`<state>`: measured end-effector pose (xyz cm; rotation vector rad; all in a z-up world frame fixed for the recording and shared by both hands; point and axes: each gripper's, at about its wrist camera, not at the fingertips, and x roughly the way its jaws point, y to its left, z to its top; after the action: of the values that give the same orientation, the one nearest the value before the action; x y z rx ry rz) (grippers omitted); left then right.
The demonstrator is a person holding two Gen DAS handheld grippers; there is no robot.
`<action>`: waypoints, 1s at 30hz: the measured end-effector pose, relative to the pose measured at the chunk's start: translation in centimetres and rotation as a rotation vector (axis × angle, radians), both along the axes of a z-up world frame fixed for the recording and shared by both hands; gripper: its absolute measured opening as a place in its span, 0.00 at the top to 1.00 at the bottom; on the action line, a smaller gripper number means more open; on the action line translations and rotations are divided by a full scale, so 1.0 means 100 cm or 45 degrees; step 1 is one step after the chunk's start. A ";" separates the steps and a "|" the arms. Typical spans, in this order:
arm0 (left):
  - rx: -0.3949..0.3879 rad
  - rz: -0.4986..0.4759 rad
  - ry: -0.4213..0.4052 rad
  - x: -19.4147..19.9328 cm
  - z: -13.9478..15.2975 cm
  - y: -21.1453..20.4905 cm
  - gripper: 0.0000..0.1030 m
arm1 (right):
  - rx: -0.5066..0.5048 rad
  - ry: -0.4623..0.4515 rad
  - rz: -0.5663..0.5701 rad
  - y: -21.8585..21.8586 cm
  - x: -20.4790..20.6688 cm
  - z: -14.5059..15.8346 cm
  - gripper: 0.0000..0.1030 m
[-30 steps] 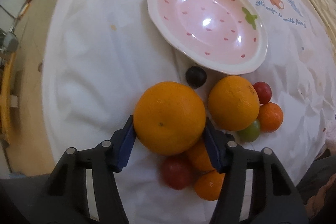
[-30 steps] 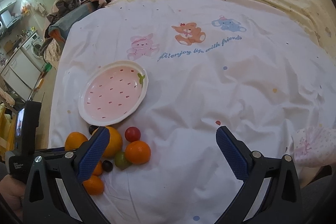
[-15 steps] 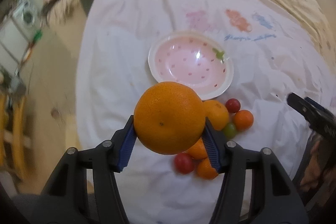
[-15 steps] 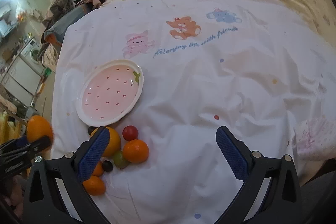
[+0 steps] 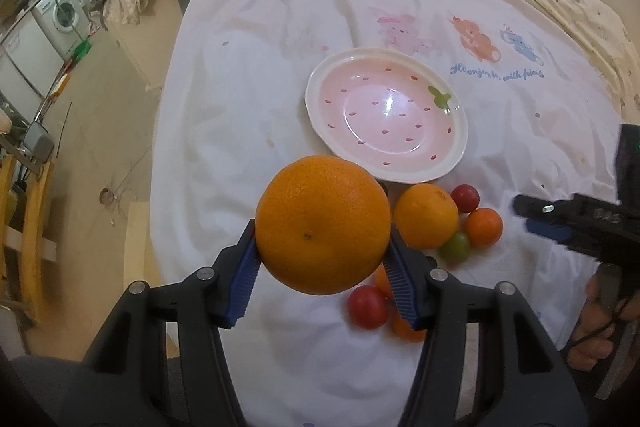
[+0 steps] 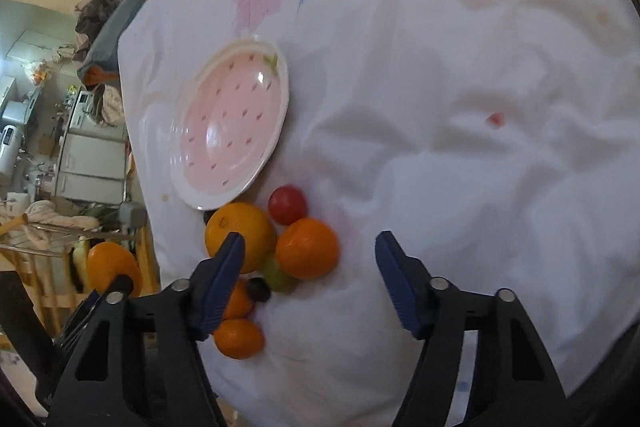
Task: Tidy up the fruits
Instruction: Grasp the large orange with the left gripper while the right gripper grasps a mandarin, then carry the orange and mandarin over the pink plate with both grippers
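My left gripper [image 5: 322, 259] is shut on a large orange [image 5: 322, 223] and holds it in the air, short of the pink strawberry-print plate [image 5: 456, 163]. The held orange also shows in the right wrist view [image 6: 112, 265]. On the white sheet near the plate lies a heap of fruit: an orange [image 5: 426, 215], a small orange fruit [image 5: 484, 227], a red one [image 5: 465, 197], a green one [image 5: 455, 247], another red one [image 5: 368, 307]. My right gripper [image 6: 308, 251] is open and empty, low over the heap [image 6: 306, 247]; it also shows in the left wrist view [image 5: 544, 227].
The plate [image 6: 276, 131] is empty. A dark grape [image 6: 259, 289] and small oranges [image 6: 239, 338] lie at the heap's near side. The sheet's left edge [image 5: 160, 163] drops to the floor. Laundry and a washing machine [image 5: 60, 15] stand beyond.
My left gripper lifted the large orange off the sheet and drew back from the plate. My right gripper came down and forward toward the fruit heap.
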<state>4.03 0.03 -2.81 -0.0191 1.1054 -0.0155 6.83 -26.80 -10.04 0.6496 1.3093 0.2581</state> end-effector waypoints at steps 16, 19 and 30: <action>-0.021 0.032 -0.010 0.000 0.001 0.011 0.47 | -0.154 0.034 0.144 0.042 0.006 -0.019 0.57; -0.005 0.027 -0.010 0.000 -0.002 0.009 0.47 | -0.164 0.015 0.130 0.036 0.002 -0.015 0.57; 0.057 0.069 -0.070 -0.007 0.001 0.016 0.47 | -0.098 -0.130 0.025 0.004 -0.015 0.031 0.57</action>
<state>3.37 1.64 -2.69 -0.0085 1.0493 0.0571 5.36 -26.45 -6.94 0.5518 1.2223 0.2521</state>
